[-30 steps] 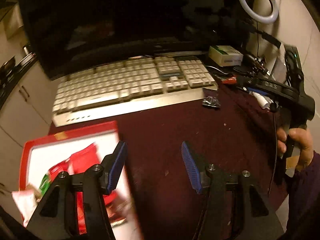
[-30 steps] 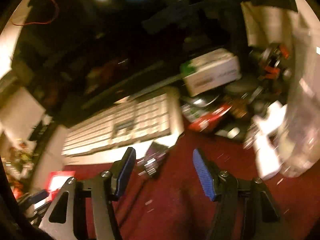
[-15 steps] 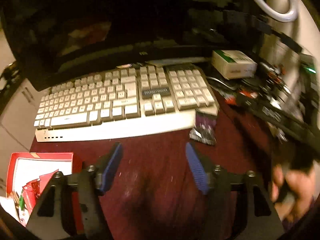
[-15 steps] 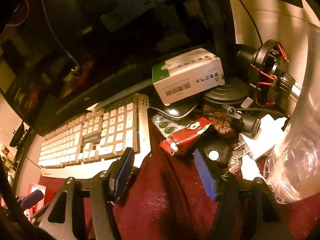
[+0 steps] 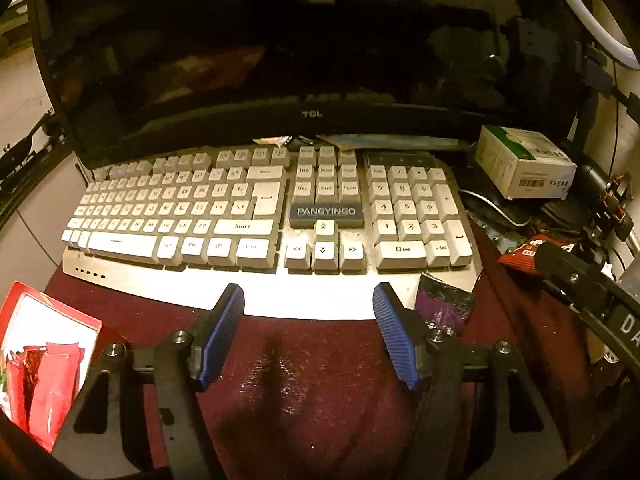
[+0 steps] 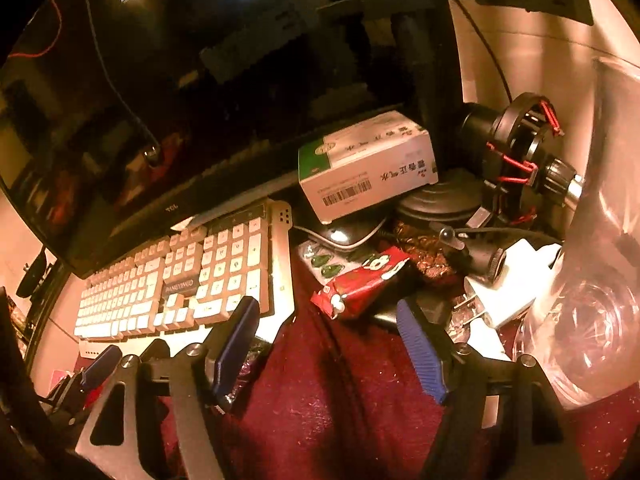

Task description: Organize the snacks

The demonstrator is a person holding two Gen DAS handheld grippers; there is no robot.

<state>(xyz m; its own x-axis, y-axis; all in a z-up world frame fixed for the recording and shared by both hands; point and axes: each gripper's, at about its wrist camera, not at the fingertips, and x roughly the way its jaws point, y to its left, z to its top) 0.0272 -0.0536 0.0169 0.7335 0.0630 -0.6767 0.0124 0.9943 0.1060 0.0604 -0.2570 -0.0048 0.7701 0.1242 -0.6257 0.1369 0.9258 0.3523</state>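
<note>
The left gripper (image 5: 308, 328) is seen open and empty at lower centre, a purple packet (image 5: 442, 306) just right of it. The right gripper (image 6: 326, 344) is being opened, empty, below a red snack packet (image 6: 362, 282) at frame centre.

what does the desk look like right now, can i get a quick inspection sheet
surface: dark red cloth over the desk, speckled with crumbs
job's things: red snack packets in a red-rimmed box at left; red snack bar right of the keyboard; purple wrapper at the keyboard's right corner
clutter: white keyboard, green-and-white carton, white plug adapter, clear glass vessel
grippers: left gripper open, nothing between its fingers; right gripper opening, empty, short of the snack bar
cables: black cable up the wall
surroundings: dark TCL monitor, ring light
</note>
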